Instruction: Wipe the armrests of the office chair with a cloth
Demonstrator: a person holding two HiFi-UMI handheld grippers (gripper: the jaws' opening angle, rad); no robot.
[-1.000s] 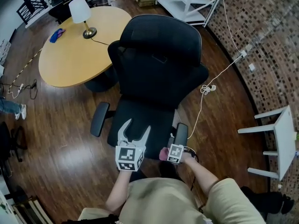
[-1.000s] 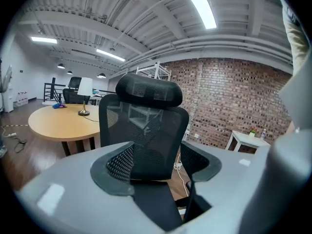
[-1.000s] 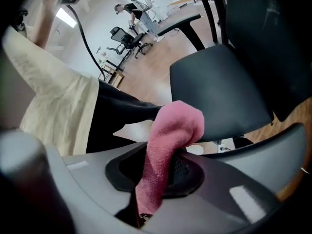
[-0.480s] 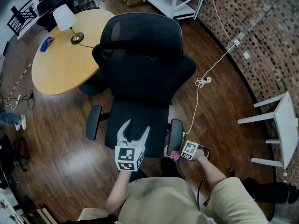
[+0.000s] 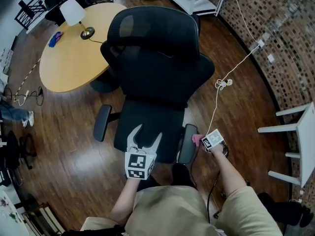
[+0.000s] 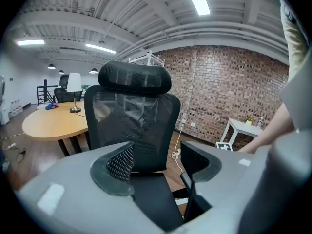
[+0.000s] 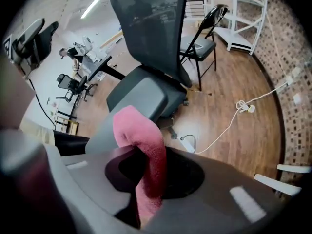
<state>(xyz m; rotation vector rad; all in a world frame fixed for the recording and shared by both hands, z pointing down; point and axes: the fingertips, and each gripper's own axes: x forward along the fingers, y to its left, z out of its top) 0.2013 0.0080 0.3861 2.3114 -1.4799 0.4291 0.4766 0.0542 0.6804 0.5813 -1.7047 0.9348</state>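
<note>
Pink cloth (image 7: 140,133) in right gripper (image 7: 148,162)

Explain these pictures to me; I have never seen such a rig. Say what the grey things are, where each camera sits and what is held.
There is no robot: a person holds a two-jaw tool in each hand. The head view comes from a camera on the person's head, looking down at a black office chair. The other two views come from cameras riding on the tools, looking along their jaws; the grey shapes up front are those jaws. The left tool hovers over the seat's front, jaws apart, nothing between them. The right tool is shut on a pink cloth beside the chair's right armrest. Beyond the chair stands a round wooden table with a lamp.
</note>
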